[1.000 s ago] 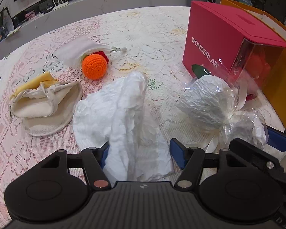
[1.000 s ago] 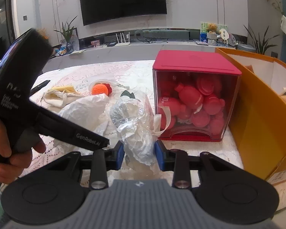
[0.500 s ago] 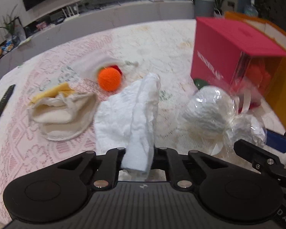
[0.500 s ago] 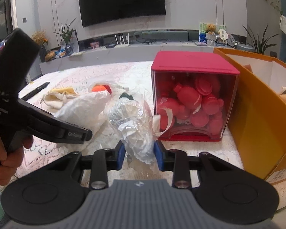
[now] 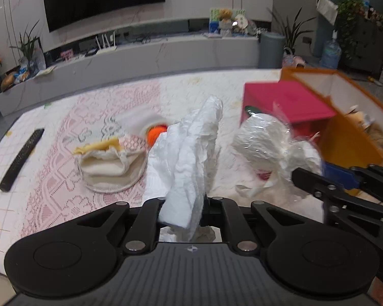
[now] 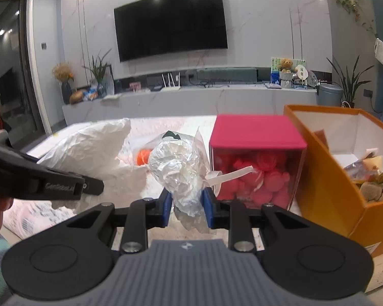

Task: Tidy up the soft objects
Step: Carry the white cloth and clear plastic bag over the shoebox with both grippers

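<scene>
The left gripper [image 5: 183, 210] is now pinched tight on a fold of the white crumpled paper [image 5: 189, 153]; a second ago its jaws were spread wide on either side of that fold, and they have since closed on it. The paper, which lay slumped on the lace tablecloth [image 5: 63, 191] before, is now drawn up into a tall peak, with its lower part seemingly still trailing on the cloth.

The right gripper [image 6: 186, 202] has just been closing as well, and its blue pads [image 6: 208, 207] are pressed on the neck of the clear-wrapped white bundle [image 6: 178, 168]. The bundle is seen higher against the red box [image 6: 258, 137] than a second ago, so it is judged to be lifted off the table.

Both soft things are thus held and raised at once, which suggests that grasping is done and carrying is next, probably toward the open orange box [image 6: 326, 178] at the right, where other items already lie. The cloth pouch [image 5: 109, 165] and the orange knitted ball [image 5: 155, 132] are left on the table, as before, still to be sorted.
</scene>
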